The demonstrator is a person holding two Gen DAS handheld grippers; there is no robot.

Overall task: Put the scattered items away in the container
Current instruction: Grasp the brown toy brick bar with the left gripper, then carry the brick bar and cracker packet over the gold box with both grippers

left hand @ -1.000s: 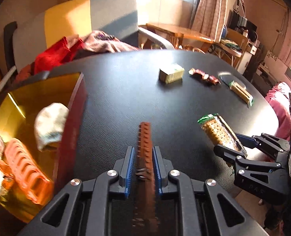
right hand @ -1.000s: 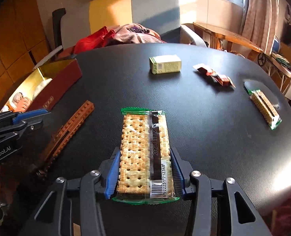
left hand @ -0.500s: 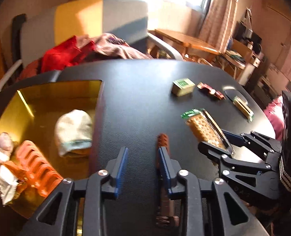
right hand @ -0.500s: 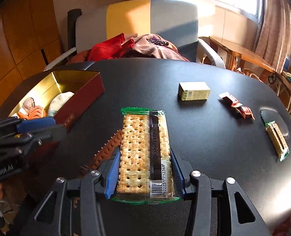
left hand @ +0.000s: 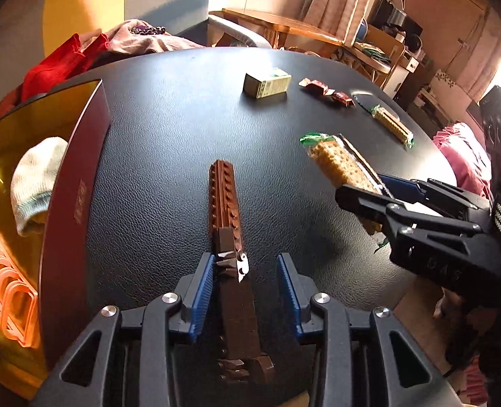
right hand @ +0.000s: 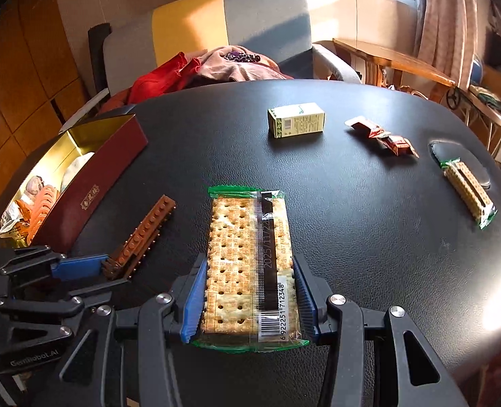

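The left gripper (left hand: 245,286) stood released, its blue pads spread either side of the brown brick strip (left hand: 224,200), which lay flat on the black table (left hand: 169,108) and ran toward 12 o'clock; whether the left pad touched it could not be told. The right gripper (right hand: 248,300) was clenched on the cracker packet (right hand: 248,254), barcode end nearest the camera. In the left wrist view that packet (left hand: 340,164) sat at 2 o'clock, raised above the tabletop. At 9 to 10 o'clock stood the red container (left hand: 77,190), holding a pale cloth (left hand: 35,176) and orange rings (left hand: 8,291). Farther off, toward 12 and 1 o'clock, lay a small green box (left hand: 267,83), two red candy wrappers (left hand: 328,91) and a second cracker packet (left hand: 392,124). Beyond the table stood a chair (right hand: 216,23) piled with clothes (right hand: 196,71).
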